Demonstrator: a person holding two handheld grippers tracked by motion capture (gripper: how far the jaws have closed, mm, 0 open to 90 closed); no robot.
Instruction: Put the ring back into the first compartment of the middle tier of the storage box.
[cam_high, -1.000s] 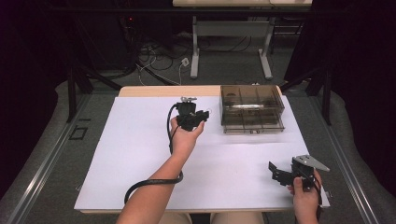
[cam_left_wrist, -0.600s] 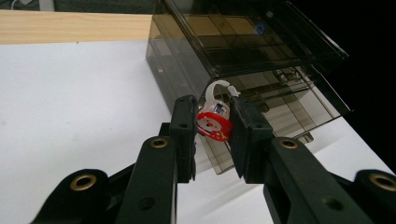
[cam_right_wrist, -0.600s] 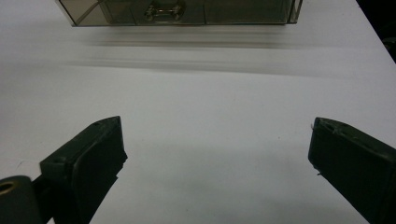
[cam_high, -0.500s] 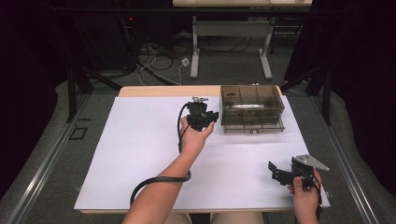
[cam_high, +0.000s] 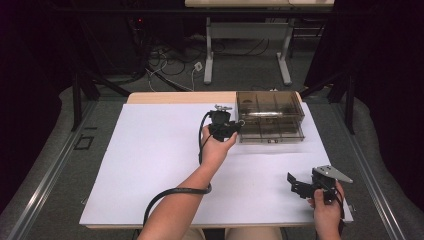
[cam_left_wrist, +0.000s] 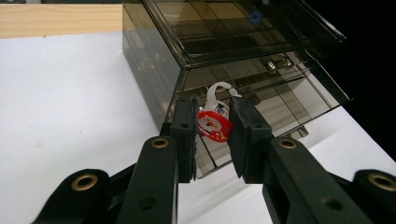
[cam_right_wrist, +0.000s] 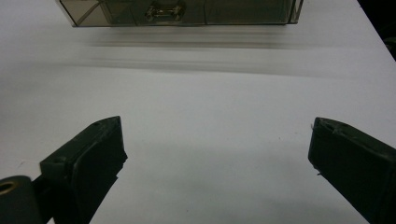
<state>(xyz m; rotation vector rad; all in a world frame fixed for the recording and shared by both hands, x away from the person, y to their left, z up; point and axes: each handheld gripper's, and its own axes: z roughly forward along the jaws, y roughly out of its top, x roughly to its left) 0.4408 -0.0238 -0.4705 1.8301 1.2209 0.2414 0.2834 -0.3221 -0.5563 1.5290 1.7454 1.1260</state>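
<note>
Two grippers: your left gripper (cam_left_wrist: 212, 135) clamps a red charm (cam_left_wrist: 214, 122) just beside the drawer box (cam_high: 270, 116), while your right gripper (cam_right_wrist: 215, 172) rests spread wide, well apart from it.

The left gripper (cam_high: 231, 127) has travelled rightward. It now reaches the smoky transparent plastic drawer box (cam_high: 270, 116), carrying a small red-and-white clip (cam_left_wrist: 214, 122).

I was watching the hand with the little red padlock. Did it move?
Yes. The left hand-held gripper, shut on the red padlock, moved right across the white table, up to the smoky drawer box.
</note>
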